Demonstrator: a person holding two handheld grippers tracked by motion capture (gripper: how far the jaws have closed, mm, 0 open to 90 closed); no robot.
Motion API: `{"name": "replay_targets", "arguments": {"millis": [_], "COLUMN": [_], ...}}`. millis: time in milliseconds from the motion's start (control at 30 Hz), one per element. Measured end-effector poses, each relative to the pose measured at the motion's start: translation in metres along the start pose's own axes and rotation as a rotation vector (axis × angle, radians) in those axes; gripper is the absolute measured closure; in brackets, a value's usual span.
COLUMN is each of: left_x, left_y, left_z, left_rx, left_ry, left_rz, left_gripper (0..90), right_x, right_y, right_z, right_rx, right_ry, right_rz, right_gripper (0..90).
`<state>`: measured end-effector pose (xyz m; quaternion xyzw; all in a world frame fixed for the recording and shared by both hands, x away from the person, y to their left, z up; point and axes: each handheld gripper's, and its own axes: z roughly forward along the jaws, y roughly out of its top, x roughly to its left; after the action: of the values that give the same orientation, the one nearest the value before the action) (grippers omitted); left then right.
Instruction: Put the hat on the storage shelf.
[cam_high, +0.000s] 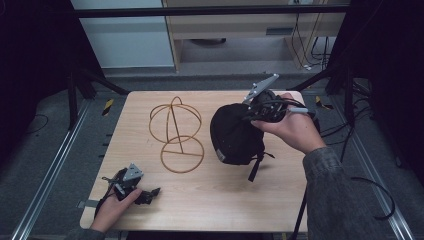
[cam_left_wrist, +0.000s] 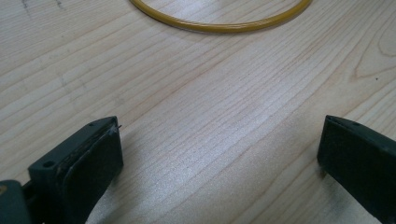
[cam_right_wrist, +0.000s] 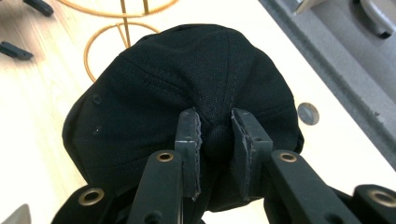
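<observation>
The right gripper (cam_right_wrist: 212, 140) is clenched on the top button of the black cap (cam_right_wrist: 187, 84), which hangs at the table's (cam_high: 220, 200) right, just right of the gold wire stand (cam_high: 176, 132). Soft, light cloth, likely to sag and swing; the button seems the firmest hold. The left gripper (cam_left_wrist: 219, 154) rests released, near left

At the frame's centre you see a pale wooden counter (cam_high: 210, 200) on grey carpet (cam_high: 45, 150). Upper middle, a light wood cabinet (cam_high: 240, 25); cables (cam_high: 310, 50) hang at upper right.
</observation>
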<state>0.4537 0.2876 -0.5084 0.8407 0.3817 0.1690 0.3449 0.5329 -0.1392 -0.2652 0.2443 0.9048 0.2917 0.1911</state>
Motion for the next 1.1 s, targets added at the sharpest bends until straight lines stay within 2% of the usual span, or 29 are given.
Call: {"name": "replay_targets", "arguments": {"millis": [433,800,1100], "left_x": [0.000,0.000,0.000], "left_y": [0.000,0.000,0.000], "left_z": [0.000,0.000,0.000], "left_rx": [0.000,0.000,0.001], "left_ry": [0.000,0.000,-0.001], "left_rz": [0.000,0.001,0.001], "left_gripper": [0.0,0.0,0.0], "right_x": [0.010,0.016,0.021], "right_y": [0.015,0.022,0.027], "right_z": [-0.026,-0.041,-0.050], "right_rx": [-0.108,-0.173,-0.204], "right_ry": [-0.018,-0.040,-0.049], "right_rz": [-0.032,-0.041,-0.050], "right_gripper": [73.6,73.6,73.6]}}
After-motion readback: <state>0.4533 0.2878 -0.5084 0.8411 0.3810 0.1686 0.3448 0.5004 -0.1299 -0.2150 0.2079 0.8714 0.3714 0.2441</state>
